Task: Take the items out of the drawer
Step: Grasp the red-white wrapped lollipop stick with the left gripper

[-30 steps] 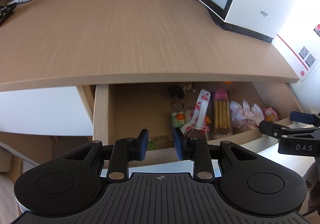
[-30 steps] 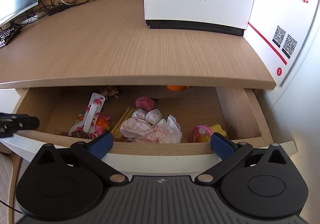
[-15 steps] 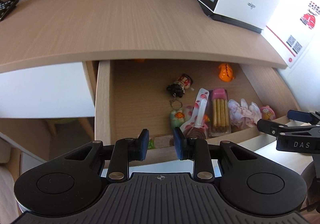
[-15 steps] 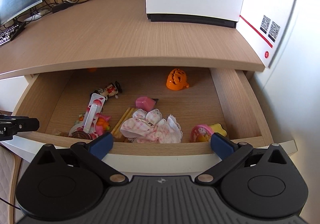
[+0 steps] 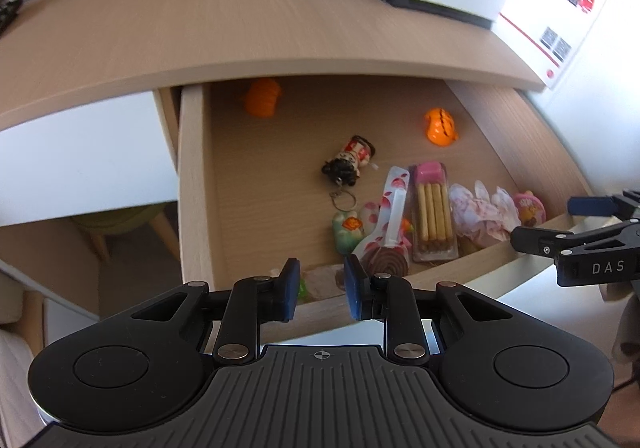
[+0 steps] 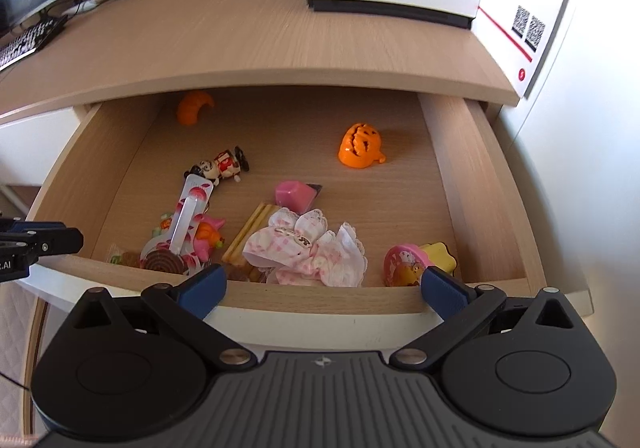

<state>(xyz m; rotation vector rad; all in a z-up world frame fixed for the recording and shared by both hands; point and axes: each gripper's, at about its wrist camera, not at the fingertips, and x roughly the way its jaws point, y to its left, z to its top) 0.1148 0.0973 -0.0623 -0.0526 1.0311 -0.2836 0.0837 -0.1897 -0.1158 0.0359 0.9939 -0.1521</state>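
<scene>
While drawer (image 6: 476,184) stands pulled out under tabletop (image 6: 248,28), nothing removed yet; all items inside, picking stage ahead.

- Left tool (image 5: 320,288): jaws narrow, closing, nothing between them; poised at lower centre of frame over drawer front.
- Right tool (image 6: 322,286): spread wide, empty, at drawer front.
- Contents: pumpkin toy (image 6: 360,146) upper right, croissant toy (image 6: 194,106) at back, doll keychain (image 6: 220,166), biscuit-stick pack (image 5: 432,216), frilly cloth (image 6: 308,248) just beyond right tool, lollipop (image 5: 386,262) just beyond left tool.
</scene>
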